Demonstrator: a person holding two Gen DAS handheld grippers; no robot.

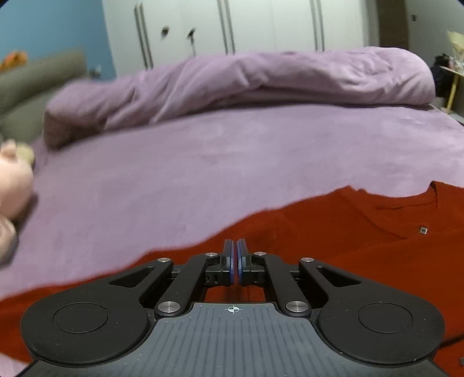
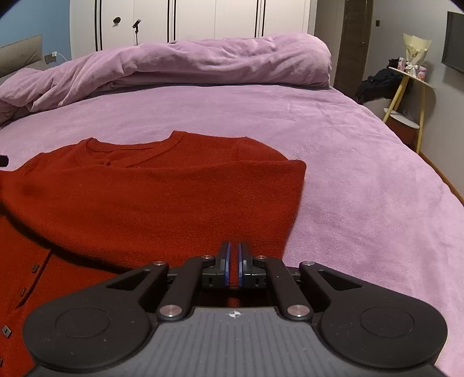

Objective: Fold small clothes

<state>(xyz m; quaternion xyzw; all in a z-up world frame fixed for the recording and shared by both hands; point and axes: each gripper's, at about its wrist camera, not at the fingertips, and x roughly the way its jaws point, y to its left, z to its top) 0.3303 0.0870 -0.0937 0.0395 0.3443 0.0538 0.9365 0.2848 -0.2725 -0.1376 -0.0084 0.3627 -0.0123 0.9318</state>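
A red knitted cardigan (image 2: 139,197) with small square buttons lies on the purple bed sheet (image 2: 348,162), its neckline toward the far side. In the right wrist view one side is lifted and folded over the body. My right gripper (image 2: 233,255) is shut on a thin fold of the red fabric at the near edge. In the left wrist view the cardigan (image 1: 333,232) fills the lower right. My left gripper (image 1: 235,252) has its blue pads pressed together over the fabric; whether cloth is pinched there does not show.
A rumpled purple duvet (image 2: 179,63) is piled along the far side of the bed. A pink plush toy (image 1: 13,185) lies at the left. White wardrobe doors (image 2: 188,20) stand behind. A side table (image 2: 411,81) with dark clothes stands at the right.
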